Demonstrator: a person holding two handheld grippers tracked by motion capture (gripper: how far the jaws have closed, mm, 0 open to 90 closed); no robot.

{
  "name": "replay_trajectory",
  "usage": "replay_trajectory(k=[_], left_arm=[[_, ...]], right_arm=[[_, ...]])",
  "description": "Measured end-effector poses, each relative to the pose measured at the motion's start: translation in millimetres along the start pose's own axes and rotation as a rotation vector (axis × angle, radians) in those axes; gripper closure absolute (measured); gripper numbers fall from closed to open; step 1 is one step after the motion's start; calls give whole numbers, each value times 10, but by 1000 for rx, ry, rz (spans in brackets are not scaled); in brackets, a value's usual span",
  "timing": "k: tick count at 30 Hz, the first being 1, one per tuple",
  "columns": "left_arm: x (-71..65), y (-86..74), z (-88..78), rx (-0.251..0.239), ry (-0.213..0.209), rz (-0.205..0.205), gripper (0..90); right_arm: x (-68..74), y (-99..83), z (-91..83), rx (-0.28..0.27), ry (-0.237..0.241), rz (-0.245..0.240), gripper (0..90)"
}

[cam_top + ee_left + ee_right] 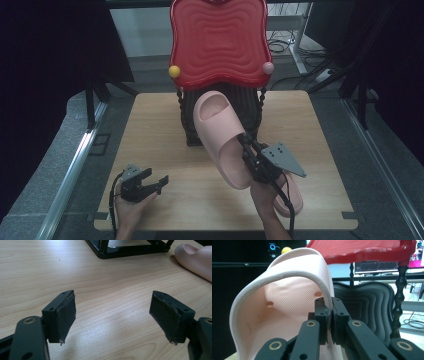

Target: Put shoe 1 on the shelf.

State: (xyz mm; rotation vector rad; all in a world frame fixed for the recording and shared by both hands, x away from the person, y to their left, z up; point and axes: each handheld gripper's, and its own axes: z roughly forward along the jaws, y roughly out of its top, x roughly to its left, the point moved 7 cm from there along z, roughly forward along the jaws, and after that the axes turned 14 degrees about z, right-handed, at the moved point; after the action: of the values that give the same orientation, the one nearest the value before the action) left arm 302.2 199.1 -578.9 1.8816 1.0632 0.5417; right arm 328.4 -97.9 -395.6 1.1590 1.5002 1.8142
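The right gripper [246, 145] pinches the side wall of a pink slipper [220, 135], holding it above the table [155, 125] before the black shelf [187, 117], while the left gripper [155, 181] rests open and empty on the table.

Pink slipper [220, 137] lifted off table, tilted, toe up.

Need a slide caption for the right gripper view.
Right gripper pinches the pink slipper's side wall, in front of the two-tier rack.
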Motion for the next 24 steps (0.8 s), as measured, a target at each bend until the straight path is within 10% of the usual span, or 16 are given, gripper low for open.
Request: replay_trajectory(k=[24], left_arm=[[-34, 35, -17, 0, 15, 24, 211]], right_arm=[[119, 504, 441, -47, -8, 12, 848]])
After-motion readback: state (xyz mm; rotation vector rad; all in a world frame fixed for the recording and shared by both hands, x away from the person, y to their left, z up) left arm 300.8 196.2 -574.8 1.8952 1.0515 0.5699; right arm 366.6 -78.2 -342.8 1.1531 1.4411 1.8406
